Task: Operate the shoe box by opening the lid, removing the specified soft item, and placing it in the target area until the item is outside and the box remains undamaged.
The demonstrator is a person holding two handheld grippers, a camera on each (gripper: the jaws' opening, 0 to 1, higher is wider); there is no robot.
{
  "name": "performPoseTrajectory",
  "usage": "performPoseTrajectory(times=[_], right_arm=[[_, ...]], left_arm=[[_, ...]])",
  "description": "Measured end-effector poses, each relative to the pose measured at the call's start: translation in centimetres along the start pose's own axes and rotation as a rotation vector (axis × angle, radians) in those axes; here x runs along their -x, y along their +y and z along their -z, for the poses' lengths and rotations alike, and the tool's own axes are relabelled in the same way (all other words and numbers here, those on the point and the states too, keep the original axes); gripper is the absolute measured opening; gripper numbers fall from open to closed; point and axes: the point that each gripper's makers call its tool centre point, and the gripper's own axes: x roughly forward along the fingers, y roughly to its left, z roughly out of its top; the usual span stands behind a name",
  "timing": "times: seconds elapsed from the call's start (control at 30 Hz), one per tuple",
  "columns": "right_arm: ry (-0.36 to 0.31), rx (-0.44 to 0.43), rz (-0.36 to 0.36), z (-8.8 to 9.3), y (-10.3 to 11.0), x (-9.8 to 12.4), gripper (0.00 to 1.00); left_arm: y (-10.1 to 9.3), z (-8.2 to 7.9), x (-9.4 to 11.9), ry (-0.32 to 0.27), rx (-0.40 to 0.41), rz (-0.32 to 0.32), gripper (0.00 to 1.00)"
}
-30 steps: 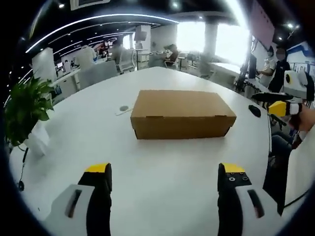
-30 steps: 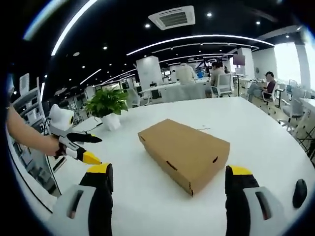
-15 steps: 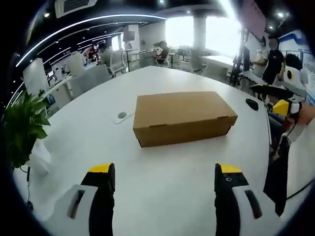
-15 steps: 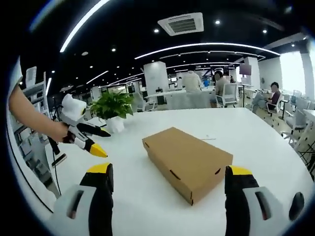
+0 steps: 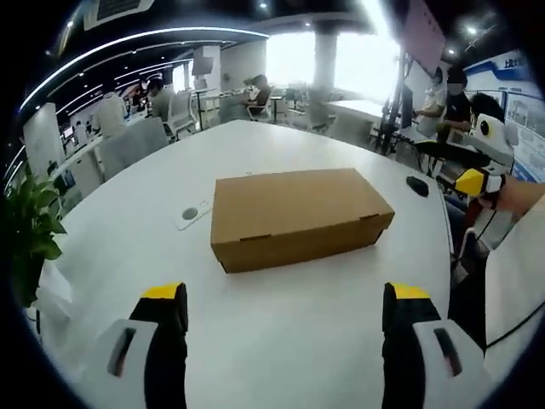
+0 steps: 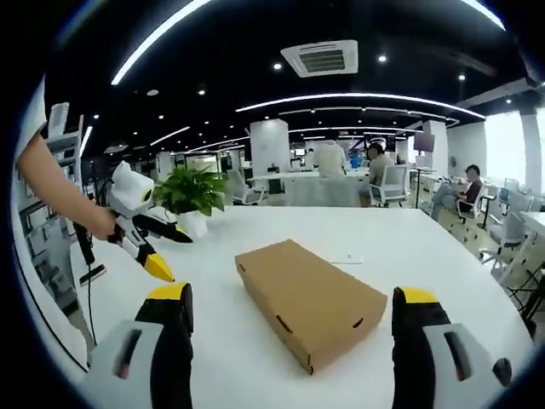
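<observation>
Open office, big white desk (image 5: 281, 341). Cardboard shoe box (image 5: 294, 215) lies mid-desk, lid shut; nothing is out, so by my reading the task is unstarted. Left tongs (image 5: 285, 311) and right tongs (image 6: 289, 311) hover near it, jaws wide apart, empty, touching nothing.

Plain brown box (image 5: 298, 216), centre; white table (image 5: 281, 332); gripper (image 5: 285, 298) yellow-tipped, black; green plant (image 6: 189, 189), upper left.

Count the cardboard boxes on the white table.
1. The closed brown shoe box lies alone mid-table, lid on, ahead of the open left gripper; the right gripper view shows the same box. Anything inside is hidden.
</observation>
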Motion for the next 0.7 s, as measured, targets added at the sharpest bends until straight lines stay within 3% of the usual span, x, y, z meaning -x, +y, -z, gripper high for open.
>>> performPoseTrajectory(times=[0.1, 0.27, 0.4, 0.53, 0.7], right_arm=[[-0.011, 0.0, 0.021, 0.1, 0.0, 0.0, 1.0], [0.006, -0.025, 0.026, 1.0, 0.5, 0.0, 1.0], [-0.004, 0.056, 0.033, 1.5, 0.6, -0.1, 1.0], [0.006, 0.09, 0.091, 1.7, -0.4, 0.0, 1.0], [0.044, 0.043, 0.075, 2.4, -0.2, 0.2, 0.97]], left_arm=[[1.2, 0.1, -0.6, 0.018, -0.007, -0.016, 0.98], [1.2, 0.1, -1.1, 0.039, -0.02, -0.014, 0.98], [0.6, -0.2, -2.0, 0.045, -0.029, 0.001, 0.99], [0.9, -1.1, -2.5, 0.013, -0.053, -0.039, 0.99], [1.1, -1.5, -3.5, 0.017, -0.05, -0.035, 0.99]])
